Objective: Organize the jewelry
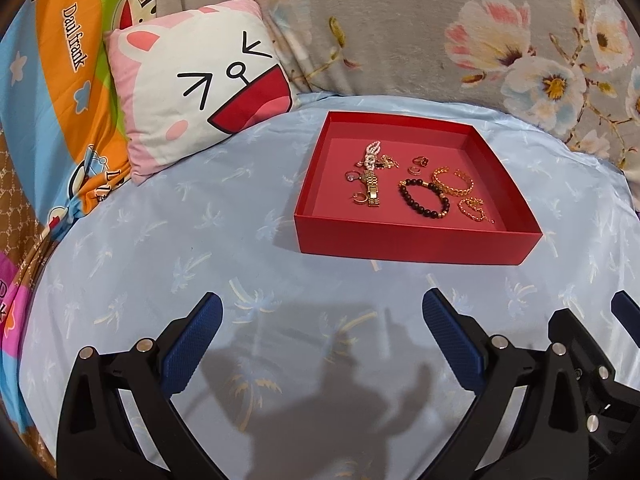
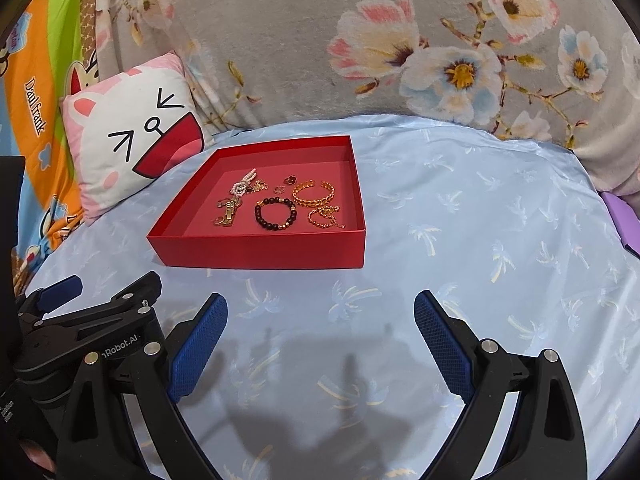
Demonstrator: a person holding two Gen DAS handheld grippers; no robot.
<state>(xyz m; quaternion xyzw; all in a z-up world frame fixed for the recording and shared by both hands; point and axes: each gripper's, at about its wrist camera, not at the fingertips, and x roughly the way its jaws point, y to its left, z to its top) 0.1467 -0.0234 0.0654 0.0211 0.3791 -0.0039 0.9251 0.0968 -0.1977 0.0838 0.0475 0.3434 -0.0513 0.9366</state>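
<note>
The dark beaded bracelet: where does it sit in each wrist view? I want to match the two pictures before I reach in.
Left wrist view: dark beaded bracelet lies right of picture centre, in the near middle of the red tray.
Right wrist view: the bracelet lies left of centre, near the tray's front wall.
Shared landmark: the gold cuff bracelet, just right of it and a little farther back in both.

A bed spread with a pale blue palm-print sheet [image 1: 168, 240] fills the room, backed by a grey floral blanket [image 1: 400, 32]; a cartoon-face cushion [image 1: 192, 88] leans against a bright striped quilt [image 1: 52, 92], hard overhead light casting shadows.
</note>
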